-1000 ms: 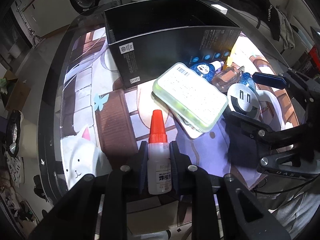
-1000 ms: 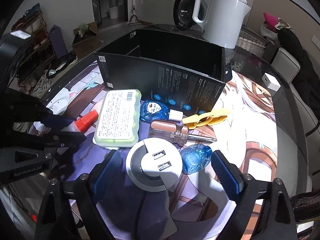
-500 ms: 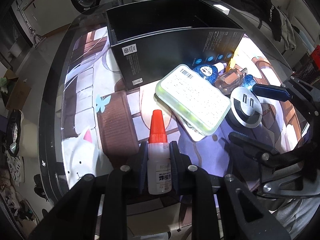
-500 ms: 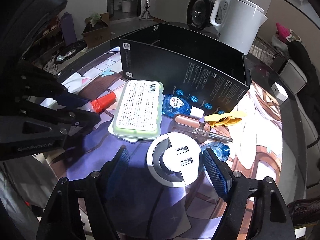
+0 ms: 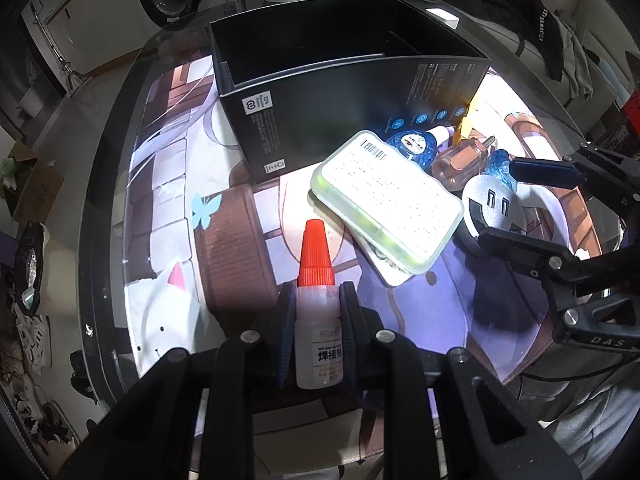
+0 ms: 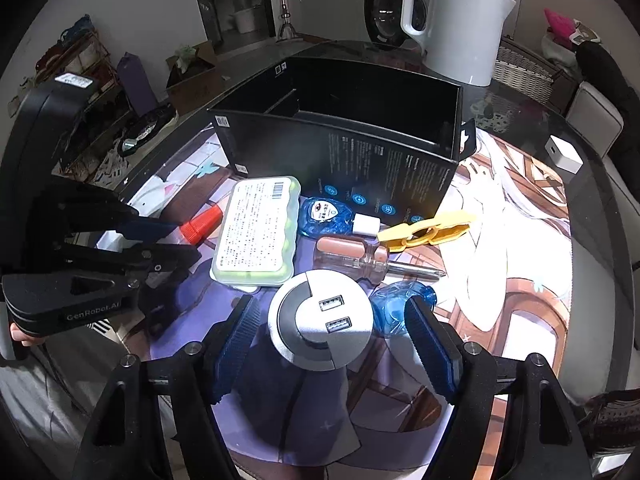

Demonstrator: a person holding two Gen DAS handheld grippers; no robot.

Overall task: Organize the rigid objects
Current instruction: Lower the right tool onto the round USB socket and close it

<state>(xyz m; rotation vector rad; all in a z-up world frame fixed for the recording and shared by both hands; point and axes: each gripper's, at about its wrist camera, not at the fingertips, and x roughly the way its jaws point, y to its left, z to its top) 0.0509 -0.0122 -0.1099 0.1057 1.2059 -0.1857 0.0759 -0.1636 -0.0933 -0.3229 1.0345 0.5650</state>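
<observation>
My left gripper (image 5: 318,304) is shut on a small white glue bottle (image 5: 318,336) with a red cap (image 5: 315,254), held just above the printed mat. My right gripper (image 6: 330,312) straddles a round silver USB hub (image 6: 322,320); its jaws are closing, with a gap still showing at each blue pad. Beside the hub lie a green-and-white flat case (image 6: 260,230), a clear-handled screwdriver (image 6: 352,256), a blue bottle (image 6: 394,306), a blue packet (image 6: 324,216) and a yellow tool (image 6: 428,232). An open black box (image 6: 352,152) stands behind them.
A white kettle (image 6: 456,20) stands behind the box. A small white cube (image 6: 564,154) sits on the glass table at the right. The table edge (image 5: 108,216) curves at the left, with floor clutter beyond. A hand shows at the left gripper's handle (image 6: 20,334).
The right gripper's jaws have narrowed around the USB hub and shifted a little over it. The left gripper has kept still with the glue bottle.
</observation>
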